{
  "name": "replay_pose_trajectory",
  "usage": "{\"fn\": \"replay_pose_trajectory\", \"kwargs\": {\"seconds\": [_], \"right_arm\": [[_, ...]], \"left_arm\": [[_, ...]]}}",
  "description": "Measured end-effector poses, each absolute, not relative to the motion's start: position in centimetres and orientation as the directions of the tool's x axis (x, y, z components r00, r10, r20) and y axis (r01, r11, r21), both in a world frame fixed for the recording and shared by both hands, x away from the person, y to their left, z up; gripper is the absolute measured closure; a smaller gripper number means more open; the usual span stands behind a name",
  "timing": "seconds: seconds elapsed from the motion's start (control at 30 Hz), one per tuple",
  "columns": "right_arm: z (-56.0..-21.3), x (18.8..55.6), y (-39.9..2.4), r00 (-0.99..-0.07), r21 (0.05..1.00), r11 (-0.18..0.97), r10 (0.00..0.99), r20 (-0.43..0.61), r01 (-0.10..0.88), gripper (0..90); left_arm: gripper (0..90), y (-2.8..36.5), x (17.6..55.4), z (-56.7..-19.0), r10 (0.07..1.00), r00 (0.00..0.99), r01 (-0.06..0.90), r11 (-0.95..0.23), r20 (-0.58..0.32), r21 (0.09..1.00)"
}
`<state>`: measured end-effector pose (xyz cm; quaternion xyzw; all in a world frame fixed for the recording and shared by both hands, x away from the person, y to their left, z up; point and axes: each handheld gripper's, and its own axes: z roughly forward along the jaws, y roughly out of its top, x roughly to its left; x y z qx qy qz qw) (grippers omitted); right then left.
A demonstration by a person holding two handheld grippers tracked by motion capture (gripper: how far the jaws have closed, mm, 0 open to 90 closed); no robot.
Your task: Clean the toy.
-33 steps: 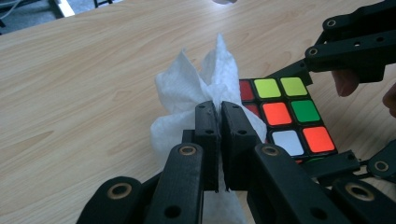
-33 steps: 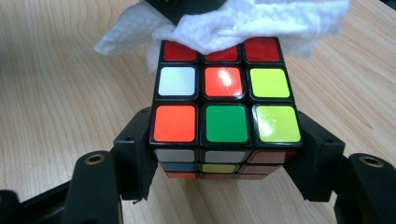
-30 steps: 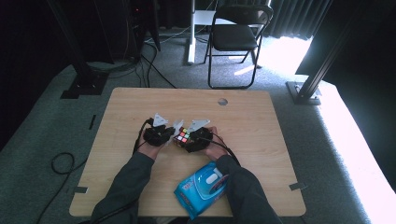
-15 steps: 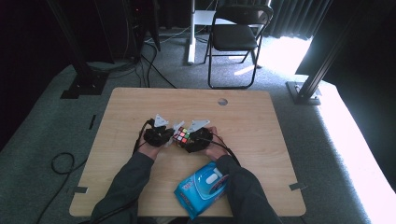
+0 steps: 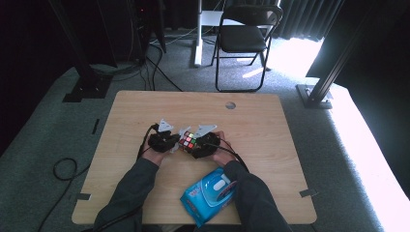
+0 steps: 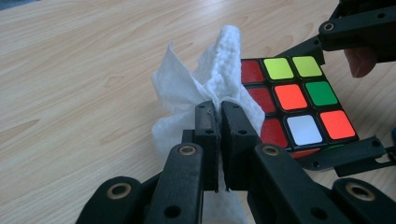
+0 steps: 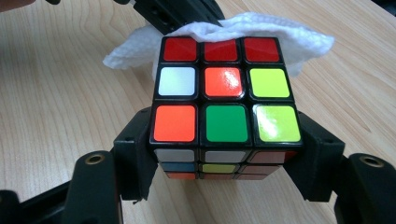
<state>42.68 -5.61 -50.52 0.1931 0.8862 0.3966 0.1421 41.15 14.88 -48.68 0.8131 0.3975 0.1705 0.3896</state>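
Nothing has shifted over the last second: the left hand-held gripper (image 6: 218, 116) stays clamped on the wipe (image 6: 205, 88) against the puzzle cube (image 7: 224, 102), which the right hand-held gripper (image 7: 224, 161) holds steady, so the wiping looks paused.

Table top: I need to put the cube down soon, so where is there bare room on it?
The table lies bare along its far edge around the round hole and down both sides. It is crowded mid-table, around the cube and white wipe, and near the blue wipes pack.
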Motion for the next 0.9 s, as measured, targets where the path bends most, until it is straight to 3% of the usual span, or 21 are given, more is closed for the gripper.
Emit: {"fn": "replay_pose_trajectory", "kwargs": {"seconds": [0.9], "right_arm": [[-50.3, 42.7, -6.0, -0.872, 0.780, 0.577, 0.481, -0.085, 0.243, 34.2]], "left_arm": [[86.3, 15.1, 40.8, -51.1, 0.770, 0.638, 0.545, -0.427, -0.026, 0.722]]}}
